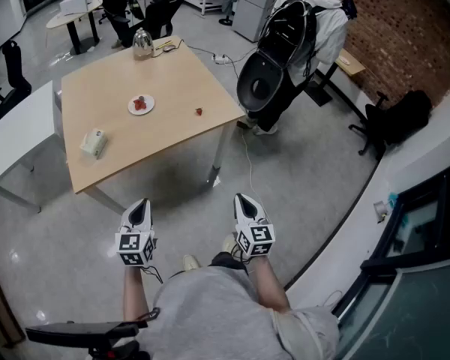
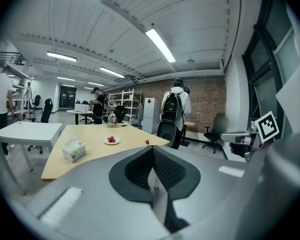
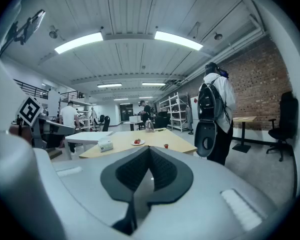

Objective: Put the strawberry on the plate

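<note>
- Head view sets the strawberry (image 1: pixel 199 112) alone on the tabletop (image 1: pixel 112 77), near the edge that faces the person. It is well apart from both grippers, with open floor between.
- The plate (image 1: pixel 141 105) sits to the strawberry's left as the person faces it, near but not touching, and it already carries some red fruit.
- The left gripper (image 1: pixel 139 210) and the right gripper (image 1: pixel 244 203) hang close to the body, tips pointing toward the tabletop. The strawberry lies ahead between their two lines, a little toward the right one, so the right hand looks slightly nearer.
- Left gripper view shows its fingers (image 2: pixel 171 170) clenched together with nothing between them. The strawberry (image 2: pixel 147 142) is far off, almost straight along their line.
- Right gripper view shows the same: fingers (image 3: pixel 163 170) pressed shut and empty. The strawberry (image 3: pixel 166 146) is just right of their line and the plate (image 3: pixel 137 143) just left of it.
- The berry is too small in every view to tell its long axis or which way its tip points.
- Probably the coming move is a walk-up and a forward reach. Whichever hand goes must spread its fingers first, then carry the fruit leftward to the plate.
- A tissue box (image 1: pixel 94 142) lies far to the left, out of that path.
</note>
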Available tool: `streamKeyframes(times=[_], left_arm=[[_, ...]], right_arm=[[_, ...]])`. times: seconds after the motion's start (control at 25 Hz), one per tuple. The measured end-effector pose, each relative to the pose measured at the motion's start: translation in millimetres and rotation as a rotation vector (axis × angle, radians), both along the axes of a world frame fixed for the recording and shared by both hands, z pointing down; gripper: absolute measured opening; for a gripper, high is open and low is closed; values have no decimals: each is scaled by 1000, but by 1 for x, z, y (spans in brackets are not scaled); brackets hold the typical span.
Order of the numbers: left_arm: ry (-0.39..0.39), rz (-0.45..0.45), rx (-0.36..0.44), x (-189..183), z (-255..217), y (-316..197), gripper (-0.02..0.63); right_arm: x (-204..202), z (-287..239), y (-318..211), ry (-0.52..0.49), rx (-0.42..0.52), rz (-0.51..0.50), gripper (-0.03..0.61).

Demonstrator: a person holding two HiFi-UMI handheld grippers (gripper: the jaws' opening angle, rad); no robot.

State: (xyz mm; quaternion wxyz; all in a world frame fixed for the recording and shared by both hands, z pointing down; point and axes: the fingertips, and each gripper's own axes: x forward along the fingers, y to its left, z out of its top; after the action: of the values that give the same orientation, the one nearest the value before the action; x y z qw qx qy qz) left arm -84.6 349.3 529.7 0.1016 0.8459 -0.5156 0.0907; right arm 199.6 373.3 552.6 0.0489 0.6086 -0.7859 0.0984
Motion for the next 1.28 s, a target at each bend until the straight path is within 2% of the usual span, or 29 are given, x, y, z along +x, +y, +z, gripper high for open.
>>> streamKeyframes(times=[0.52,0.72,0.96,1.28], left_arm=[[3,16,-7,-4,6,5,20],[13,-6,-19,-11,11,6,20],[15,-40,-31,-22,17,-7,20],[18,-67,-43,-25,18,-52,20]], right_arm=[[-7,2,10,-3,-8,14,6],[-11,4,2,2,-20,-6,6],[-20,7,-20,6,-28,-35,6],[-17,16,-76,1,-47,-44,6]])
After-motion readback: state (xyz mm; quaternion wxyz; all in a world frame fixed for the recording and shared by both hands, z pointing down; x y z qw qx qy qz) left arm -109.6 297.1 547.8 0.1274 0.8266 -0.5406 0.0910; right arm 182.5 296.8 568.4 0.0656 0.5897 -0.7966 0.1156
